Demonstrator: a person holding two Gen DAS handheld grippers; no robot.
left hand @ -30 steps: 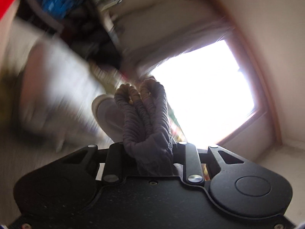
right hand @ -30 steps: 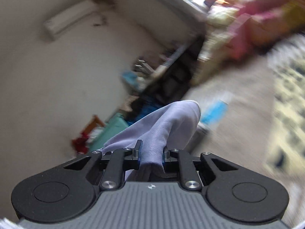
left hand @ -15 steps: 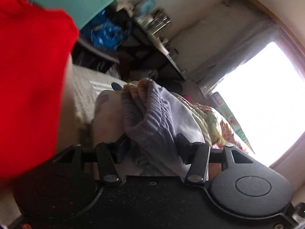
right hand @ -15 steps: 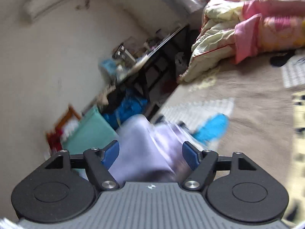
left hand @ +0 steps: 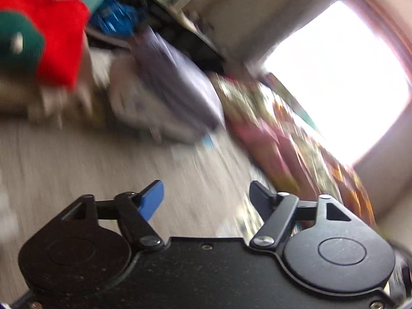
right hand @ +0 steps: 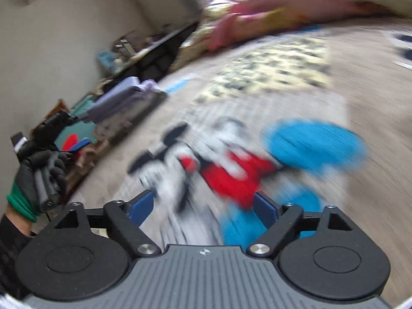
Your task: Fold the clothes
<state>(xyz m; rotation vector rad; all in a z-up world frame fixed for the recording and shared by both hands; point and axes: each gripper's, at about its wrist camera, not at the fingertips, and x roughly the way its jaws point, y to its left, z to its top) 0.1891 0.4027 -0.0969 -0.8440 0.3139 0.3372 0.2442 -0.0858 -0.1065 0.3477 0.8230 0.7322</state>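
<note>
The folded lavender garment (left hand: 177, 82) lies on a pile of folded clothes at the far side of the bed; it also shows in the right wrist view (right hand: 123, 100). My left gripper (left hand: 206, 199) is open and empty, above the beige bed cover. My right gripper (right hand: 203, 207) is open and empty, just above a blurred heap of clothes: a white and black piece (right hand: 170, 164), a red piece (right hand: 231, 175) and a bright blue piece (right hand: 314, 144). The left gripper with its gloved hand (right hand: 41, 172) shows at the left of the right wrist view.
A floral quilt (right hand: 270, 10) is bunched at the head of the bed. A cluttered dark desk (right hand: 144, 49) stands against the wall beyond the pile. A bright window (left hand: 334, 77) is at the right. A red sleeve (left hand: 56, 49) is at the left.
Both grippers have opened and let go of the lavender garment, which now rests on the pile. Both have pulled back; the right one has swung down over the heap of clothes.
</note>
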